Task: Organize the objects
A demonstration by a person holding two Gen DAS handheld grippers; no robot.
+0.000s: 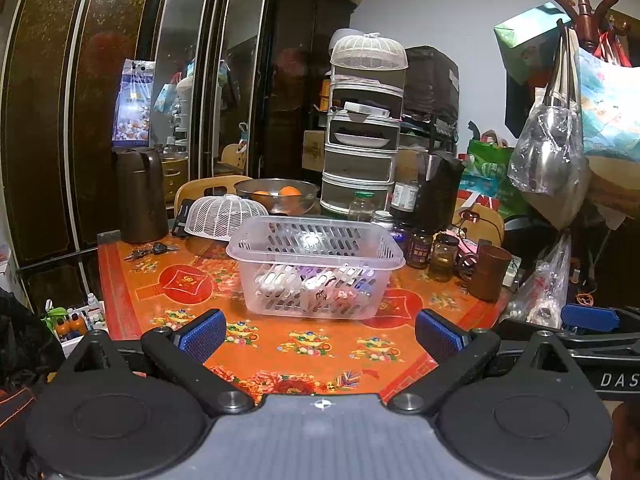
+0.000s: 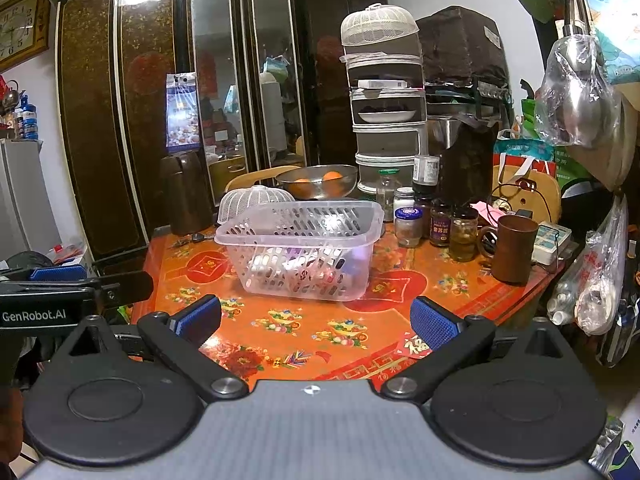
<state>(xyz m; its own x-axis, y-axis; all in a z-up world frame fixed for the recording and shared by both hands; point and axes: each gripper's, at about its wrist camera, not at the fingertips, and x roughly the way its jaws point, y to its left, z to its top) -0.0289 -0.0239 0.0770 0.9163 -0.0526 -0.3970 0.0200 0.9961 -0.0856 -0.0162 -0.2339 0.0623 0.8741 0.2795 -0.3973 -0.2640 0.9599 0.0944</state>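
Observation:
A clear slotted plastic basket (image 1: 316,264) stands on the orange patterned table (image 1: 280,344) and holds several small items (image 1: 320,284). It also shows in the right wrist view (image 2: 298,252). My left gripper (image 1: 318,332) is open and empty, above the table's near edge, short of the basket. My right gripper (image 2: 316,322) is open and empty, also short of the basket. The right gripper shows at the right edge of the left wrist view (image 1: 590,318), and the left gripper at the left edge of the right wrist view (image 2: 60,274).
Behind the basket are a white mesh food cover (image 1: 226,216), a metal bowl with oranges (image 1: 276,196), a dark jug (image 1: 140,196) and a tiered food rack (image 1: 364,132). Jars (image 2: 440,224) and a brown mug (image 2: 514,248) stand at the right. Keys (image 1: 154,250) lie at the left.

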